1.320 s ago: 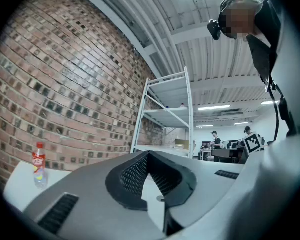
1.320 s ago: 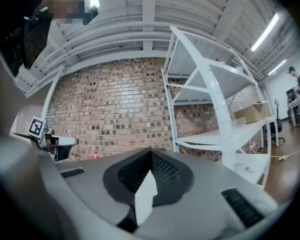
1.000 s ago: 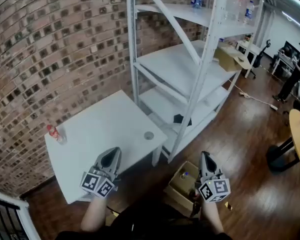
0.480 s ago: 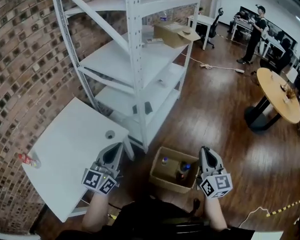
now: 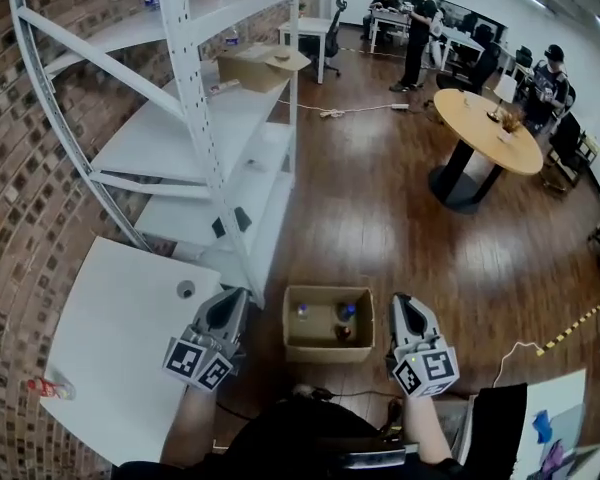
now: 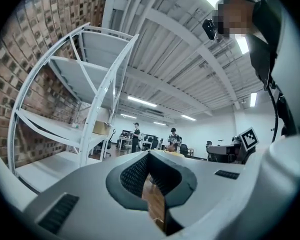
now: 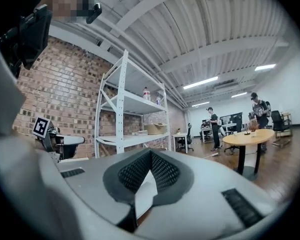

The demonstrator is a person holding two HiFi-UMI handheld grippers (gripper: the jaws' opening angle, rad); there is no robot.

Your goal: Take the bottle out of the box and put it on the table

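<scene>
An open cardboard box [image 5: 326, 349] sits on the wooden floor, low in the head view. Inside it stand two blue-capped bottles [image 5: 302, 311] [image 5: 346, 310] and a darker one [image 5: 342, 331]. The white table [image 5: 120, 348] is at the lower left, with a red-labelled bottle [image 5: 50, 387] lying near its left edge. My left gripper [image 5: 225, 313] hovers left of the box over the table's corner, and my right gripper [image 5: 405, 316] hovers to the box's right. Both are shut and empty. Each gripper view looks level across the room: left gripper [image 6: 149, 156], right gripper [image 7: 150, 153].
A white metal shelving rack [image 5: 195, 118] rises just behind the table and box, with a cardboard carton [image 5: 260, 66] on a shelf. A small grey disc [image 5: 185, 290] lies on the table. A round wooden table [image 5: 485, 133] and people [image 5: 417, 18] are farther back. A cable [image 5: 520, 348] lies at the right.
The view has swung right: the table slid to the lower left and the box came to the middle between my grippers. Both grippers stay shut and empty.
</scene>
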